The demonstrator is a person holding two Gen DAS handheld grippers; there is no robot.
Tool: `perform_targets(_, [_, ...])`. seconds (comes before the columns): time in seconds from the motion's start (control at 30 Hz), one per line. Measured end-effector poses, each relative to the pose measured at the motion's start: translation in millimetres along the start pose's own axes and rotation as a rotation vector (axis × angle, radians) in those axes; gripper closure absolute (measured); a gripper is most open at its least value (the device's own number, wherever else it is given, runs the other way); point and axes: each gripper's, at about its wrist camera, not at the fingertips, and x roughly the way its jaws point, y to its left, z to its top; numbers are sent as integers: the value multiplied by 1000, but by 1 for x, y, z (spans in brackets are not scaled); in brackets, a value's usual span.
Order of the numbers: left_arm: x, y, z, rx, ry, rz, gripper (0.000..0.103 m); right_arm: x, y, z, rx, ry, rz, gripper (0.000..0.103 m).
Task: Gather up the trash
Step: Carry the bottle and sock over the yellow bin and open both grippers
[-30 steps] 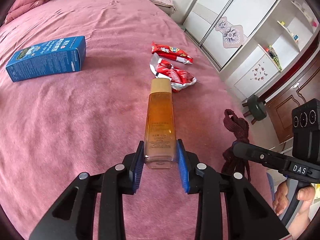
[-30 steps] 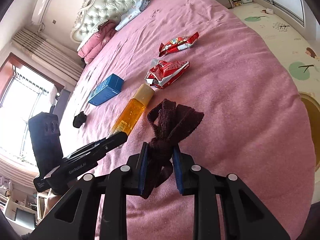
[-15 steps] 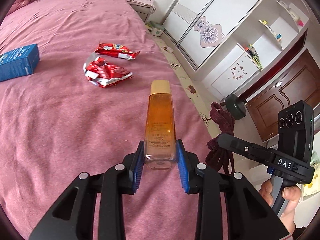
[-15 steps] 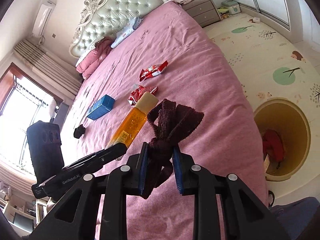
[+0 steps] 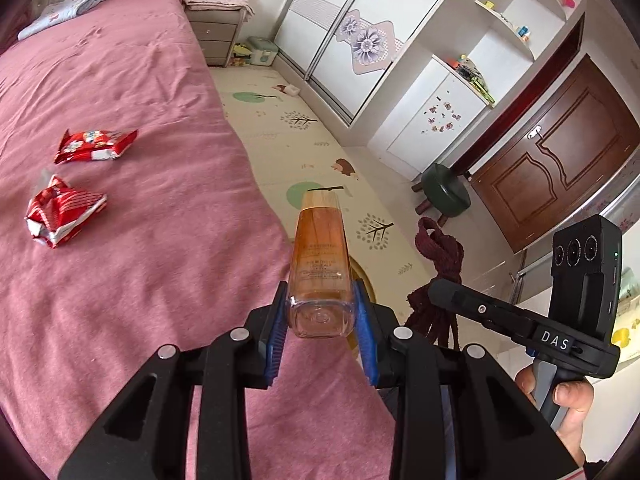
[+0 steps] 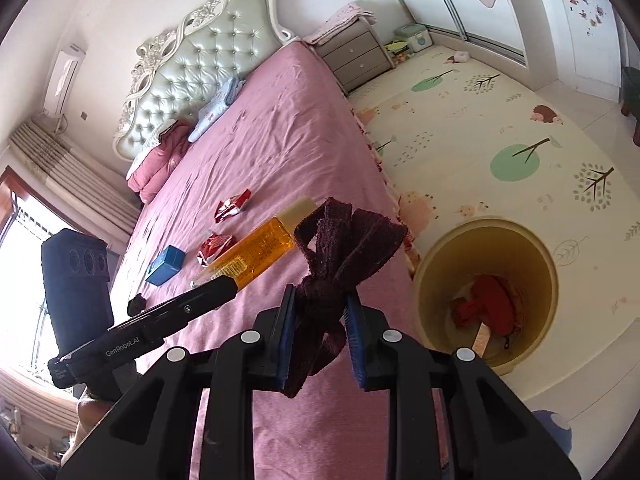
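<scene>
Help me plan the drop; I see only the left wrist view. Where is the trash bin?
Observer: The round yellow plastic bin stands on the patterned floor mat, right beside the pink bedspread.
Operator: Anything inside?
Observer: A red item lies at its bottom.
Operator: Any trash on the bed outside my view?
Observer: A blue cardboard box lies on that bedspread.

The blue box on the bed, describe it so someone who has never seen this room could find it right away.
Start at the big bed with the pink cover. On that cover, past the two red snack wrappers as the right wrist view shows them, lies the blue box, with a small black object nearer the window. It is the only blue, hard-edged rectangular thing there; its neighbours are crumpled red foil or a dark lump.
</scene>
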Motion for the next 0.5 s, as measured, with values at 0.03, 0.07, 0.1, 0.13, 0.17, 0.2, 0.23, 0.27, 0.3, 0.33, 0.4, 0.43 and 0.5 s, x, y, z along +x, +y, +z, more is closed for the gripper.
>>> perform_targets(0.03, [8, -7, 2, 8, 6, -6, 72, -2, -8, 1, 11, -4, -10, 80])
perform_targets(0.07, [14, -12, 4, 15, 14, -12, 72, -5, -17, 3, 22, -8, -20, 80])
perform_targets(0.1, [22, -18, 5, 22, 23, -20, 72, -7, -25, 5, 30, -11, -29, 80])
perform_targets(0.13, [28, -25, 6, 30, 29, -25, 72, -10, -32, 5, 37, -16, -38, 80])
perform_targets(0.17, [35, -29, 8, 37, 37, -29, 72, -12, -40, 7, 44, -21, -48, 80])
perform_targets(0.2, [43, -34, 9, 43, 47, -35, 72, -15, -47, 7, 50, -24, -57, 80])
perform_targets(0.23, [51, -39, 10, 46, 58, -41, 72, -17, -54, 8, 57, -27, -66, 80])
perform_targets(0.27, [58, -43, 12, 49, 69, -47, 72, -19, -62, 9, 64, -28, -73, 80])
perform_targets(0.3, [64, -46, 12, 52, 76, -49, 72, -20, -69, 10, 71, -29, -79, 80])
perform_targets(0.33, [71, -50, 13, 57, 86, -50, 72, -20, -75, 10, 78, -30, -87, 80])
perform_targets(0.4, [85, -56, 14, 64, 107, -52, 72, -22, -90, 11, 95, -28, -98, 80])
perform_targets(0.43, [93, -59, 15, 65, 120, -54, 72, -22, -96, 12, 104, -28, -101, 80])
perform_targets(0.5, [106, -63, 16, 66, 140, -60, 72, -21, -106, 14, 117, -25, -106, 80])
